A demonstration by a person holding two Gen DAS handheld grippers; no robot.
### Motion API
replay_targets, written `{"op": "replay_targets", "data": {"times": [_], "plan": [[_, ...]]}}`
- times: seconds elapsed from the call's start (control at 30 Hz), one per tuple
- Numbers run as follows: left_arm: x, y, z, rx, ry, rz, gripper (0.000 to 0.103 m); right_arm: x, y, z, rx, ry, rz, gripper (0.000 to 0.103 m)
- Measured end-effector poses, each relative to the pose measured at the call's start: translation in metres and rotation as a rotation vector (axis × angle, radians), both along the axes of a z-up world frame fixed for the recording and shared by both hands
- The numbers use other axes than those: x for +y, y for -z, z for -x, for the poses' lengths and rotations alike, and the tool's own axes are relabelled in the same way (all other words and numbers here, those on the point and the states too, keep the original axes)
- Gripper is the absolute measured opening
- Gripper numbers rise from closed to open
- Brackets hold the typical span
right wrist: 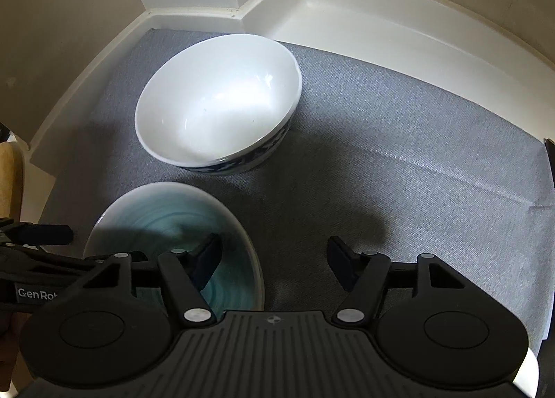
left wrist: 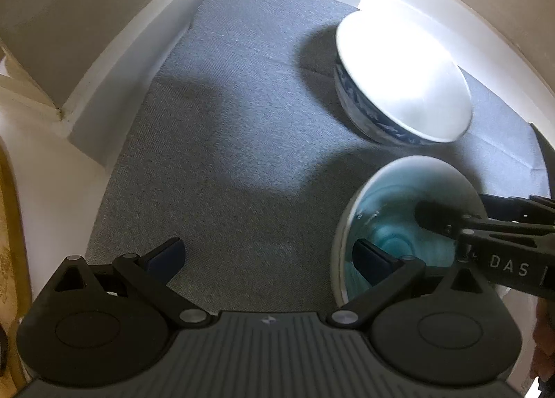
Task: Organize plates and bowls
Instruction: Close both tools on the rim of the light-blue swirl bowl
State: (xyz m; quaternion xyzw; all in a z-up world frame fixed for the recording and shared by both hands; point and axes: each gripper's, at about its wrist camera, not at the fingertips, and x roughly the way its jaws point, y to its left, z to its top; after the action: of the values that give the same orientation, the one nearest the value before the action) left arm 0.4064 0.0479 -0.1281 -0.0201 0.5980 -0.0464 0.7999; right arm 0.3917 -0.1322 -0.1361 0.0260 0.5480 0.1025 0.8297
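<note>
A: Nearest the lens, left wrist view: left gripper [left wrist: 269, 259], jaws spread wide, nothing between them. Its right finger [left wrist: 373, 264] stands over the teal bowl [left wrist: 399, 224]; its left finger is over bare grey mat [left wrist: 225, 155].

B: Is that finger touching the bowl?

A: Cannot tell. It overlaps the near part of the rim in the picture, but contact is not clear.

B: Right wrist view?

A: Right gripper [right wrist: 274, 259], jaws also parted, gripping nothing. Its left finger [right wrist: 206, 261] sits over the teal bowl's [right wrist: 166, 224] inside, near the right part of the rim; its right finger is over the mat [right wrist: 399, 155], beside the bowl. The rim appears to run between the two fingers, though whether either pad touches it cannot be told.

B: So both tools are at the same bowl?

A: Yes. In the left view the right gripper [left wrist: 447, 221] comes in from the right edge, with one finger over the bowl's hollow. In the right view the left gripper [right wrist: 52, 235] shows at the left edge, beside the bowl.

B: Other crockery?

A: A white bowl with blue pattern [right wrist: 218, 100] outside, upright on the mat, just beyond the teal bowl, apart from it. In the left view the same bowl [left wrist: 402, 86] is glared out by light. White ledge [right wrist: 364, 16] borders the mat.
</note>
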Motion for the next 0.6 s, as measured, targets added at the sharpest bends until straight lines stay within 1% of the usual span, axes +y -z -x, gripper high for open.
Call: {"op": "replay_targets", "data": {"times": [0.03,0.07,0.13,0.2,0.23,0.27,0.3,0.33,0.37,0.4,0.47,0.53,0.6], "plan": [[0.000,-0.001,-0.001,0.002,0.007,0.006,0.100,0.000,0.000,0.001,0.002,-0.002,-0.007,0.067],[0.001,-0.002,-0.001,0.002,0.015,0.012,0.097,0.001,-0.001,0.001,0.004,-0.005,-0.011,0.066],[0.000,-0.005,0.000,0.001,0.030,0.015,0.088,0.002,-0.001,0.002,0.007,-0.011,-0.019,0.063],[-0.003,-0.007,0.002,-0.011,0.049,0.017,0.078,0.003,-0.001,0.002,0.016,-0.018,-0.037,0.060],[-0.005,-0.009,0.004,-0.016,0.059,0.025,0.075,0.003,-0.001,0.002,0.021,-0.023,-0.044,0.056],[-0.006,-0.010,0.005,-0.020,0.070,0.033,0.068,0.004,0.000,0.002,0.026,-0.028,-0.054,0.048],[-0.007,-0.012,0.007,-0.026,0.084,0.043,0.060,0.005,0.000,0.002,0.035,-0.038,-0.067,0.045],[-0.009,-0.013,0.008,-0.030,0.099,0.057,0.055,0.007,0.001,0.002,0.043,-0.044,-0.075,0.041],[-0.010,-0.013,0.009,-0.028,0.114,0.075,0.045,0.009,0.001,0.002,0.045,-0.048,-0.079,0.038],[-0.012,-0.013,0.010,-0.025,0.123,0.094,0.034,0.010,0.001,0.003,0.044,-0.053,-0.077,0.038],[-0.016,-0.011,0.012,-0.009,0.137,0.150,0.022,0.011,0.000,0.003,0.040,-0.053,-0.065,0.034],[-0.018,-0.006,0.019,-0.025,0.112,0.167,0.022,0.010,0.000,0.003,0.043,-0.040,-0.065,0.031],[-0.012,-0.005,0.020,-0.024,0.082,0.208,0.022,0.009,0.000,0.003,0.047,-0.026,-0.070,0.030]]}}
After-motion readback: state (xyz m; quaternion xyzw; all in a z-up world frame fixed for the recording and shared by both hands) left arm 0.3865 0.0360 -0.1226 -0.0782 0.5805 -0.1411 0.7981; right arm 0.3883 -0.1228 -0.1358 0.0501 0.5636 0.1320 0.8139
